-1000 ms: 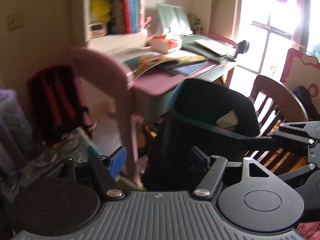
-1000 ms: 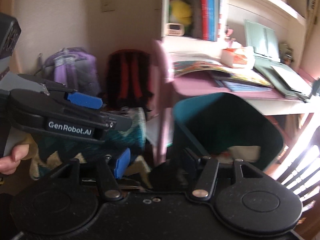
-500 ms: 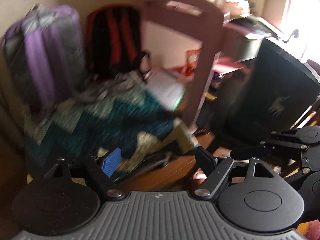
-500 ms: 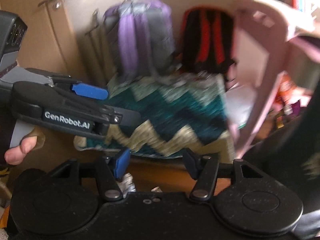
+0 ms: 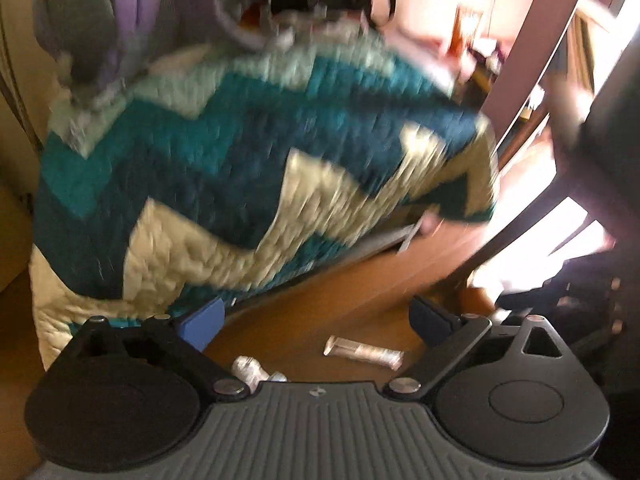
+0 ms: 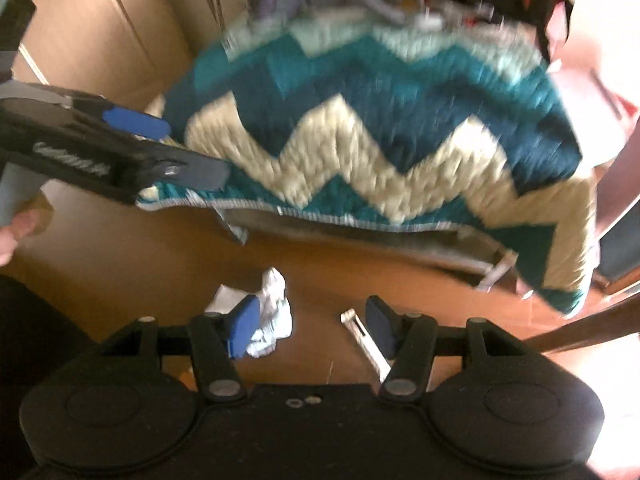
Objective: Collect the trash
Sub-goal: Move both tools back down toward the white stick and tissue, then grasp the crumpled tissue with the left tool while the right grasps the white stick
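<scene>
left gripper (image 5: 316, 322) just opening wide, right gripper (image 6: 312, 322) agape

A zigzag-patterned quilt (image 6: 380, 136) is draped mid-frame; a purple backpack (image 5: 132, 8) is seen upper left, blurred.

Brown wood floor (image 6: 120, 248) fills the lower half of both views. On it, right-wrist view: crumpled white tissue (image 6: 272, 316) lower centre, w/ a long pale wrapper (image 6: 366, 344) just right of it, apart. Zigzag teal-and-cream quilt (image 6: 380, 120) (blurred) drapes down to the floor across upper centre.
</scene>
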### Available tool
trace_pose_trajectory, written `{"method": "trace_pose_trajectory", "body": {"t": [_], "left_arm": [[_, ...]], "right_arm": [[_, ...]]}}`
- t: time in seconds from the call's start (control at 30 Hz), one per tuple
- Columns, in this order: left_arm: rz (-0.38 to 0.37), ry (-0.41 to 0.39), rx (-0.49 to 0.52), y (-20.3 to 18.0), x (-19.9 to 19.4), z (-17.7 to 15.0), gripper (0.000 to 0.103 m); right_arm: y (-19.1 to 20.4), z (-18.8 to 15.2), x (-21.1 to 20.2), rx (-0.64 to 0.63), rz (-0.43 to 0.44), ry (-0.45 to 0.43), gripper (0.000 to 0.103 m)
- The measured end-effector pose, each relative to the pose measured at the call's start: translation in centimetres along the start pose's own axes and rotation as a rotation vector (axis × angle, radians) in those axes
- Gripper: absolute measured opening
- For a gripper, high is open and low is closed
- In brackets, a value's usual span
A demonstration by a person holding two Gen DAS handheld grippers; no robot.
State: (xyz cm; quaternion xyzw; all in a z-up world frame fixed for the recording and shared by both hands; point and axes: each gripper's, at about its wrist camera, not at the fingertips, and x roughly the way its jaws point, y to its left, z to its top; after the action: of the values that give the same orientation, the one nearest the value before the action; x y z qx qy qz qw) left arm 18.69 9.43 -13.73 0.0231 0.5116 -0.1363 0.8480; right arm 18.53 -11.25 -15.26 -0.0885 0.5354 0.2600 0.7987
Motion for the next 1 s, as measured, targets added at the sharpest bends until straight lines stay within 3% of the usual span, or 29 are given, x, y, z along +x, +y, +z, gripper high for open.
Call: {"method": "trace_pose_trajectory", "body": {"t": [0.27,0.4,0.67,1.0], "left_arm": [[-0.028,0.203,0.037,4.1,11.0,-4.3,0.099],[-0.024,0.23,0.107,4.6,15.6,-5.9,0.099],[-0.034,0.375,0.084,5.4,25.1,-10.4,0.099],[0.005,0.443,0.104,4.2,31.8,-15.2,0.099]], "right_arm": [[-1.1,-1.5,11.4,-0.025,-0.023,0.133,0.058],[-2.6,-2.2,17.3,-0.018,-0.031,0.205,0.058],[-5.3,-4.9,27.5,-0.045,-0.094,0.398,0.058],[-5.9,-7.8,34.9,-0.115,-0.106,0.473,0.058]]}}
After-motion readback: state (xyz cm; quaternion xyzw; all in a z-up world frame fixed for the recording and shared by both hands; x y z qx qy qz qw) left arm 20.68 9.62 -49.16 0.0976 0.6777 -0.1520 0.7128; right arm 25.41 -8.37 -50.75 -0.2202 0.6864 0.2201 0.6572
